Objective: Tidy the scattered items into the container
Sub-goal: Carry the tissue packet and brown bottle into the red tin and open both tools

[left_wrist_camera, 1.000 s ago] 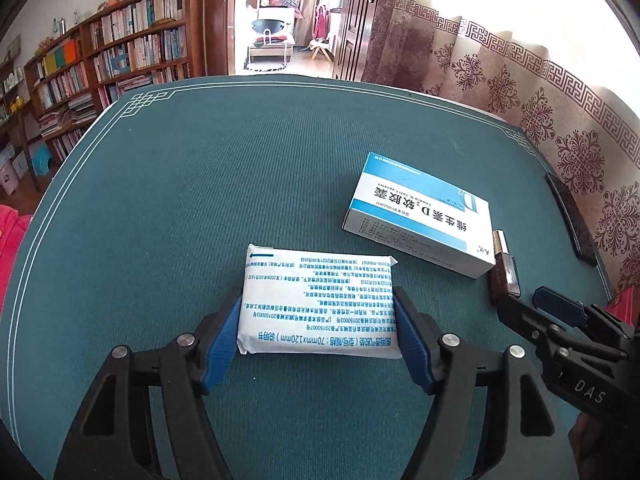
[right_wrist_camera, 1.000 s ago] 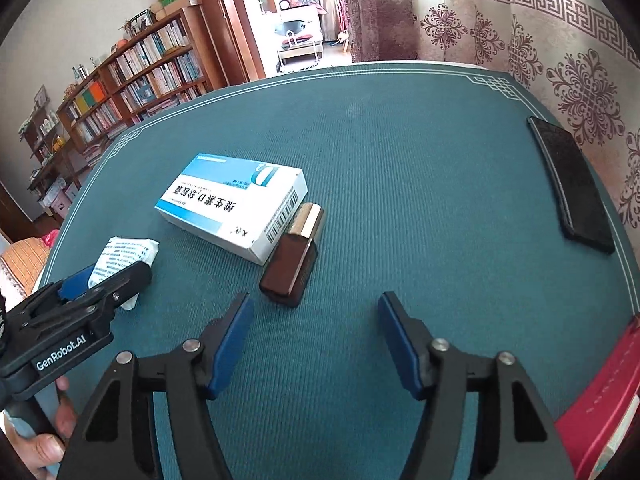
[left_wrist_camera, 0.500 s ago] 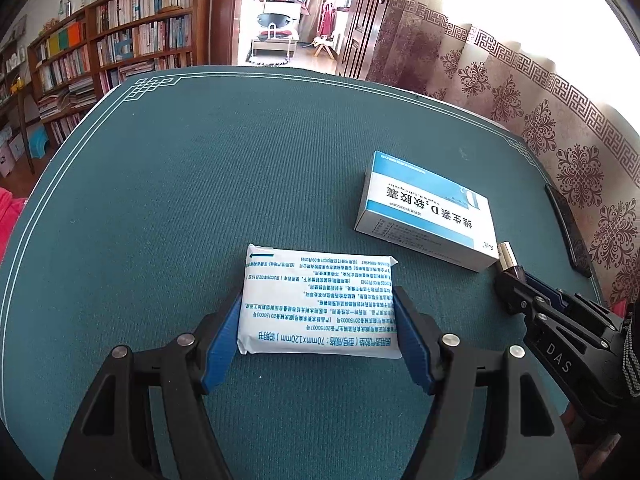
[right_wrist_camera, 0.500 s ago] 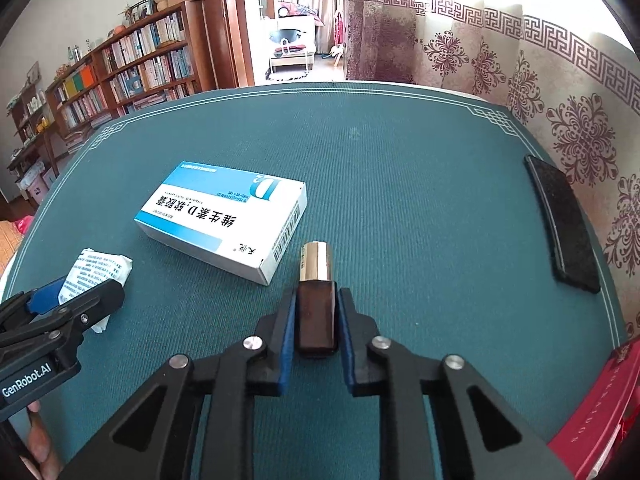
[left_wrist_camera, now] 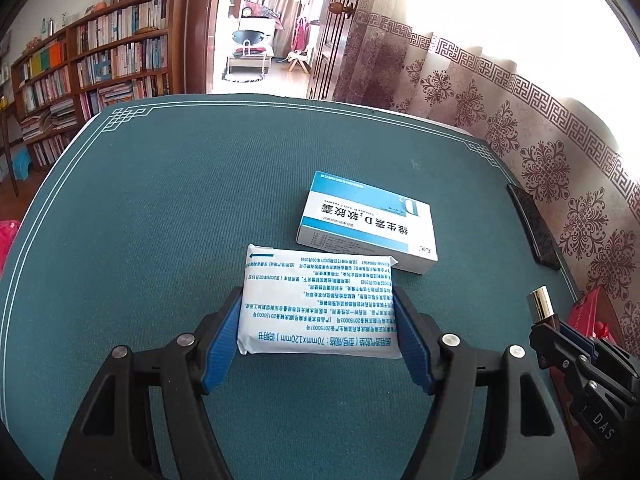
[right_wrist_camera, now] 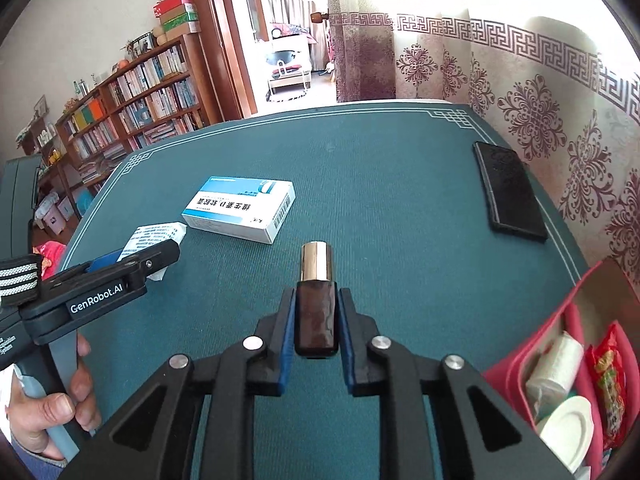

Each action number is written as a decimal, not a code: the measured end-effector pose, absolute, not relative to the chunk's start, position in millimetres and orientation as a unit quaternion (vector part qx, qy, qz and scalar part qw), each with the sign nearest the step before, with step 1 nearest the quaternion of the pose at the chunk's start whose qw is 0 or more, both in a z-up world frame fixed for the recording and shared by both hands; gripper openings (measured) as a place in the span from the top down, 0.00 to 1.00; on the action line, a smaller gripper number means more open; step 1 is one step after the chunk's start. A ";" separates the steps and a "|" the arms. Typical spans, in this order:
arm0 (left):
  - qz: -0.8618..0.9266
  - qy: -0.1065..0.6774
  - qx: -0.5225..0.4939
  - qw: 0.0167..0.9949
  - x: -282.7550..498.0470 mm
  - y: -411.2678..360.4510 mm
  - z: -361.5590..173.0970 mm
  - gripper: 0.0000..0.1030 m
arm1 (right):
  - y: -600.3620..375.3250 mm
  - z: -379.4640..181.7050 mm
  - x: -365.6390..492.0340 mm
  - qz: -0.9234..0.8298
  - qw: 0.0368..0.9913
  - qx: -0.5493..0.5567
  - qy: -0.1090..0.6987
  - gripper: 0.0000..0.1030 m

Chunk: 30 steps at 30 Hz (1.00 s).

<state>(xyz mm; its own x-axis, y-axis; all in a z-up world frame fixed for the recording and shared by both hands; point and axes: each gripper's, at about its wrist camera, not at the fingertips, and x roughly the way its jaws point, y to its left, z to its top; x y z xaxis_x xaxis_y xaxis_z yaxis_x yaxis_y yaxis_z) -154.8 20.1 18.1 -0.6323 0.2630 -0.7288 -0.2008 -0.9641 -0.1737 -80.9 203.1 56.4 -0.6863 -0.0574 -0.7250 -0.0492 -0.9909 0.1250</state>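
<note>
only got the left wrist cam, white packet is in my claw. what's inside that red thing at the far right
Observer: The right wrist view shows the pink container open, holding a white roll, a white lid and a red snack packet.
Operator: is the right claw gripping that bottle properly
Observer: Yes, the right claw has both pads against the brown bottle, its metal cap pointing forward.
Operator: is the barcode end of the blue box visible
Observer: Yes, the blue-and-white box shows a barcode on its end that faces the black case.
</note>
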 end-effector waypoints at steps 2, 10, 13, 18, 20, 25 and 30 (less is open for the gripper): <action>0.903 -0.033 -0.405 0.138 -149.9 26.3 21.8 0.29 | 209.8 64.9 -66.5 -0.919 -0.008 0.388 -0.070 0.79; 0.903 -0.015 -0.390 0.181 -130.4 53.9 35.5 0.29 | 252.7 89.4 -0.2 -0.927 -0.072 0.360 -0.075 0.79; 0.901 -0.013 -0.387 0.197 -123.4 61.4 39.8 0.29 | 275.0 94.4 25.0 -0.925 -0.103 0.360 -0.073 0.79; 0.897 -0.005 -0.385 0.217 -113.9 74.6 43.0 0.29 | 308.0 97.0 59.7 -0.915 -0.144 0.369 -0.070 0.79; 0.895 -0.002 -0.385 0.224 -109.6 79.3 43.5 0.29 | 317.7 94.0 68.4 -0.911 -0.154 0.374 -0.074 0.79; 0.894 0.009 -0.378 0.241 -97.7 90.7 47.9 0.29 | 334.8 81.2 77.5 -0.900 -0.157 0.395 -0.095 0.79; 0.893 0.024 -0.369 0.256 -85.3 100.7 52.7 0.29 | 345.8 63.6 78.3 -0.882 -0.167 0.427 -0.109 0.79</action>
<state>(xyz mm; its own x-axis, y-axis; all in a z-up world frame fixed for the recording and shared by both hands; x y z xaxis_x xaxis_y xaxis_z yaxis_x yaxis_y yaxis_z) -85.3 100.7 52.7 -0.5961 0.4400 -0.6716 -0.4756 -0.8674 -0.1462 78.3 345.8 63.6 -0.5804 0.2014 -0.7890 -0.3877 -0.9204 0.0503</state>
